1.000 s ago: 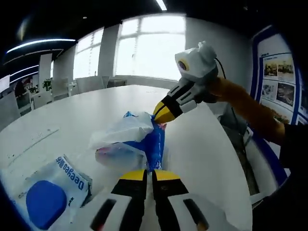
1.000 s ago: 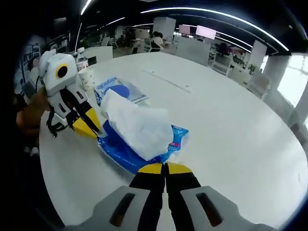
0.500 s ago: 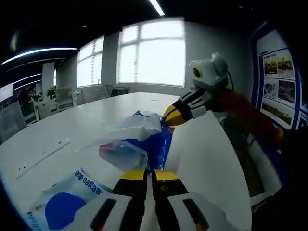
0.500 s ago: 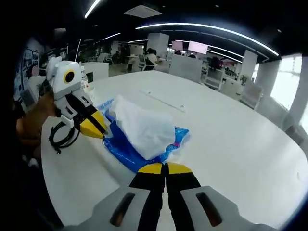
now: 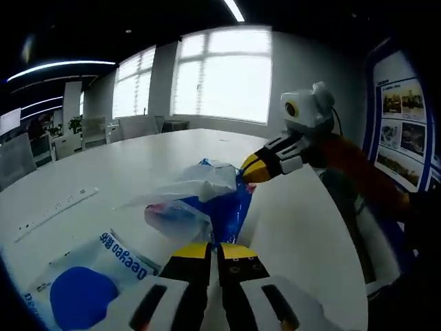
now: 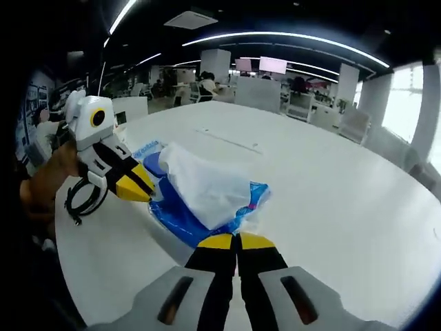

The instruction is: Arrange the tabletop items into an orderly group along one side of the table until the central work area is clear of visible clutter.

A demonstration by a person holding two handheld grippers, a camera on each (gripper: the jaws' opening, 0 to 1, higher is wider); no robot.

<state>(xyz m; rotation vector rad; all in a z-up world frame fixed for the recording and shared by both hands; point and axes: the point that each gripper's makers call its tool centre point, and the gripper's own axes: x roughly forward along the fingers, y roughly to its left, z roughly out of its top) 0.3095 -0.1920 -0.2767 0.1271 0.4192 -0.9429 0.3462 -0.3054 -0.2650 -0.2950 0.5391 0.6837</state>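
Note:
A blue plastic tissue pack point(image 5: 231, 207) with a white tissue point(image 5: 200, 181) spilling out of its top stretches between both grippers, low over the white table point(image 5: 296, 227). My left gripper point(image 5: 214, 248) is shut on the pack's near edge. My right gripper point(image 5: 251, 169) comes in from the right, shut on the far end. In the right gripper view the same pack point(image 6: 176, 215) and tissue point(image 6: 205, 186) lie ahead, the right gripper point(image 6: 236, 240) shut on its edge and the left gripper point(image 6: 138, 189) shut on the other end.
A white wet-wipes packet point(image 5: 86, 289) with a blue oval lies flat at the lower left, and behind the pack as a wipes packet point(image 6: 146, 150). A long socket strip point(image 5: 55, 210) is set into the table. A person's orange sleeve point(image 5: 358, 169) holds the right gripper. Office chairs ring the table.
Both views have tilted up and become more level with the table. Both grippers stay shut on the blue pack's two ends. The wipes packet lies where it was.

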